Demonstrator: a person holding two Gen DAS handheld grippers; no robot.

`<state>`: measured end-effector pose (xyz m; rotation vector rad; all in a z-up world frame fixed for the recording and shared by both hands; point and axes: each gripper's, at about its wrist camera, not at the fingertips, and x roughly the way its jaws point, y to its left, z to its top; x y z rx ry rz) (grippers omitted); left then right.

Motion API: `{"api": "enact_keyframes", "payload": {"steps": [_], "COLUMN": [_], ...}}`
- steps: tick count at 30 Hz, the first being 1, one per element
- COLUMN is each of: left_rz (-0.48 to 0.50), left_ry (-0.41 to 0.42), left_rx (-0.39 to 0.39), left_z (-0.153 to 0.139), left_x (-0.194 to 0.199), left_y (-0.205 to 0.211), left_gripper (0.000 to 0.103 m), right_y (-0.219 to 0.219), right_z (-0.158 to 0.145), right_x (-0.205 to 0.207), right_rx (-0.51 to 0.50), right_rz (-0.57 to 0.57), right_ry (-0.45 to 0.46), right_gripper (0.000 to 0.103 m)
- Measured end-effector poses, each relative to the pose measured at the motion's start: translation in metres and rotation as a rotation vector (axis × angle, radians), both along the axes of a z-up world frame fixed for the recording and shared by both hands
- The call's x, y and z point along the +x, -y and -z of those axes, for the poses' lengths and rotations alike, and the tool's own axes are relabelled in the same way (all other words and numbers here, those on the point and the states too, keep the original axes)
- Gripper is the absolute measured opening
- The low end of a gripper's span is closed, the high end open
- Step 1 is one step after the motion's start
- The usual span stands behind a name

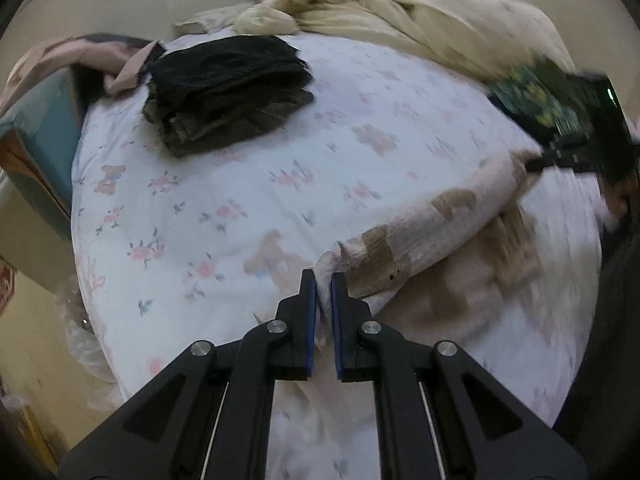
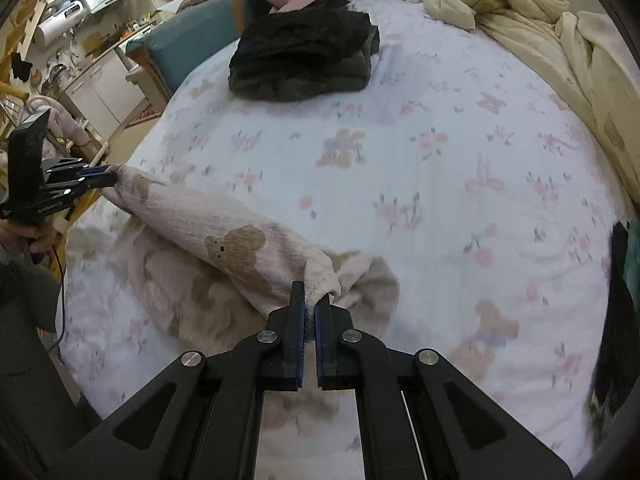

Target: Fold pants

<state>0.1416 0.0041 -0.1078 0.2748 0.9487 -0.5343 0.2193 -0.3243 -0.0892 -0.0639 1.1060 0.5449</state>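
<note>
Both claws are clamped on the pants [image 2: 236,248]: the left gripper [image 1: 324,280] and right gripper [image 2: 310,298] each pinch one end of a raised edge stretched between them, the rest sagging onto the bed [image 2: 440,168] below.

Bed sheet [image 2: 440,168] lay open across the middle — room to pass. Dark folded pile [image 2: 308,60] blocked the far left corner; rumpled cream duvet [image 2: 560,52] crowded the far-right edge — teal chair [image 2: 188,44] just beside the bed.
</note>
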Motion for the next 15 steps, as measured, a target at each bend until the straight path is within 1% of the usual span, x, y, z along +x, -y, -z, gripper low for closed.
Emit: {"api": "enact_keyframes", "payload": {"steps": [3, 5, 6, 7, 8, 10, 11, 12, 13, 15], "left_rz": [0.056, 0.081, 0.085, 0.083, 0.084, 0.071, 0.054, 0.045, 0.039, 0.006], "left_ry": [-0.043, -0.073, -0.114, -0.174, -0.218, -0.325, -0.364, -0.39, -0.385, -0.339], "left_rx": [0.082, 0.136, 0.163, 0.185, 0.199, 0.247, 0.251, 0.204, 0.175, 0.064], "left_z": [0.012, 0.022, 0.03, 0.04, 0.046, 0.059, 0.06, 0.054, 0.048, 0.02], "left_x": [-0.022, -0.035, -0.039, -0.042, -0.043, -0.046, -0.048, -0.05, -0.05, -0.048], "left_y": [0.006, 0.009, 0.01, 0.009, 0.009, 0.006, 0.002, -0.005, -0.008, -0.016], "left_gripper": [0.007, 0.009, 0.009, 0.009, 0.009, 0.01, 0.014, 0.014, 0.014, 0.015], "right_y": [-0.008, -0.015, -0.017, -0.02, -0.021, -0.022, -0.021, -0.019, -0.015, -0.006], "right_z": [0.001, 0.007, 0.012, 0.021, 0.028, 0.042, 0.044, 0.043, 0.037, 0.015], "right_x": [-0.02, -0.031, -0.035, -0.04, -0.042, -0.049, -0.052, -0.054, -0.055, -0.056], "right_rx": [-0.038, -0.063, -0.082, -0.117, -0.128, -0.179, -0.205, -0.197, -0.173, -0.068], "right_rz": [-0.035, -0.063, -0.066, -0.061, -0.061, -0.057, -0.042, -0.036, -0.019, 0.017], "right_ry": [-0.014, -0.057, -0.084, -0.133, -0.175, -0.254, -0.281, -0.288, -0.28, -0.249], "right_gripper": [0.003, 0.003, 0.004, 0.007, 0.008, 0.009, 0.009, 0.009, 0.009, 0.009]}}
